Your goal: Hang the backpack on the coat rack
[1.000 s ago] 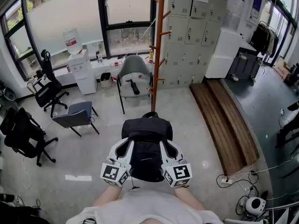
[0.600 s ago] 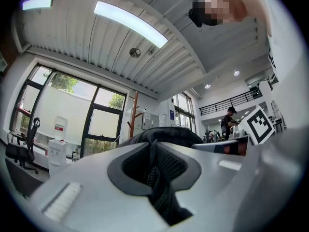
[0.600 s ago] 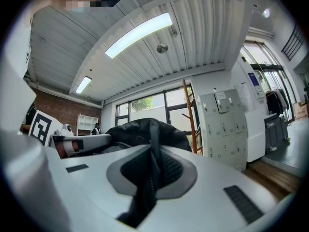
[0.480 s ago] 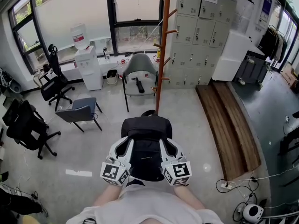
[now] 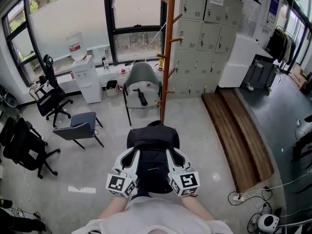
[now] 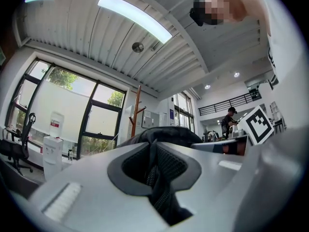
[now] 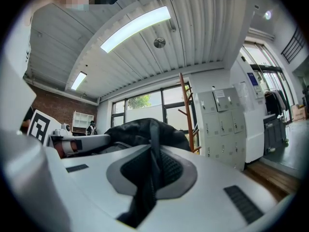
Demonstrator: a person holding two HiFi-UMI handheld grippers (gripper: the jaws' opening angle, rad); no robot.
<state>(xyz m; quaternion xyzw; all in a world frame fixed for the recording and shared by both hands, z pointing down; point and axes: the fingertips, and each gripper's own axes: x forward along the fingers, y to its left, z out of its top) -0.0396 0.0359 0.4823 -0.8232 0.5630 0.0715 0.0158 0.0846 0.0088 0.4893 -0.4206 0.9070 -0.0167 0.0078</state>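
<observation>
- Pale floor [image 5: 97, 150] ahead bears the wooden coat rack [image 5: 166, 57], which stands beside grey lockers [image 5: 204, 23].
- Jaws of the left gripper [image 5: 130, 155] and the right gripper [image 5: 173, 155] are each clamped on the black backpack [image 5: 152, 138].

Water dispenser [image 5: 88, 79] against window wall, bottle on top. Grey armchair [image 5: 142, 79] just right of it, dark object on seat. Black office chair [image 5: 51, 94] at left; second black chair [image 5: 22, 143] nearer. Blue-grey chair [image 5: 78, 126] between. Grey lockers [image 5: 204, 38] along back wall. Wooden platform [image 5: 241, 130] at right. Cables [image 5: 243, 196] on floor.
</observation>
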